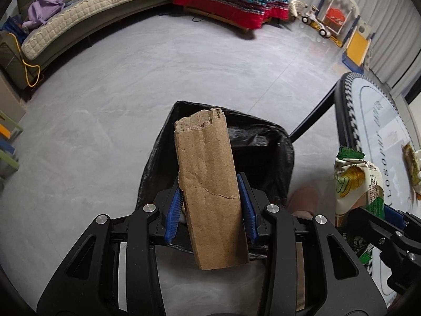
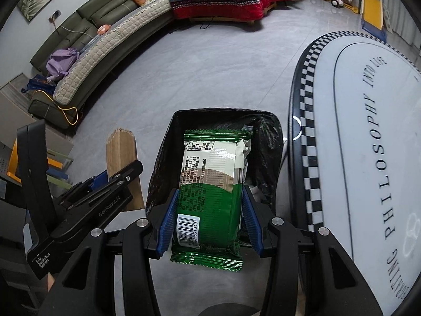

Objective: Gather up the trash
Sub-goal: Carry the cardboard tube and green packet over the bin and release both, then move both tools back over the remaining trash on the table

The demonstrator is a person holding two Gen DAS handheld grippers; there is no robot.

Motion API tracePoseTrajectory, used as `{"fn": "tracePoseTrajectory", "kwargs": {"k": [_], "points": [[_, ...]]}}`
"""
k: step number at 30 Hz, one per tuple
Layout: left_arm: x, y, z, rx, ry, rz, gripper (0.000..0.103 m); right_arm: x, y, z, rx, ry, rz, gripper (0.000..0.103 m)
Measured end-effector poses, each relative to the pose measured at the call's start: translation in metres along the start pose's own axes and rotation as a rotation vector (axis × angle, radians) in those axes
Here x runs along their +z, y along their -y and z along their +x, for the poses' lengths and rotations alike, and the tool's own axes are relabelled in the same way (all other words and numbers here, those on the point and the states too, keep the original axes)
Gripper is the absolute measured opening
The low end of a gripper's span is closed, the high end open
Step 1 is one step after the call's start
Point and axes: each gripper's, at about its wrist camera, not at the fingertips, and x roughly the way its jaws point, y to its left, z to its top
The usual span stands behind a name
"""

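Torn brown cardboard strip [image 1: 210, 181] long axis runs fwd along left gripper [image 1: 210, 205], whose pads look barely clear of it. Green-white snack packet [image 2: 210, 192] likewise, clamped in right gripper [image 2: 209, 223], both over black-lined bin [image 2: 265, 131].

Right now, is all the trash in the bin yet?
Not yet. The bin bag already holds some white scraps. The left gripper has cardboard between its fingers and the right gripper holds a snack packet, both above the bag. One wrapper waits on the table.
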Motion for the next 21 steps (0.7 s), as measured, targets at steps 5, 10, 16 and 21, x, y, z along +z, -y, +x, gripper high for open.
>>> {"fn": "tracePoseTrajectory", "kwargs": {"k": [5,10,16,21], "points": [[0.002,-0.015,-0.001,0.106,0.029,-0.028,0.097,0.005,0.004,0.003,-0.01,0.018,0.037,0.065],[0.004,-0.022,-0.002,0.078,0.015,-0.067,0.097,0.001,0.01,-0.006,0.002,0.031,0.041,0.065],[0.003,-0.01,-0.005,0.07,0.016,-0.037,0.097,-0.002,0.016,-0.016,0.019,0.047,0.043,0.065],[0.0,0.004,-0.008,0.065,0.019,-0.005,0.097,-0.006,0.027,-0.027,0.026,0.066,0.061,0.065]]}}
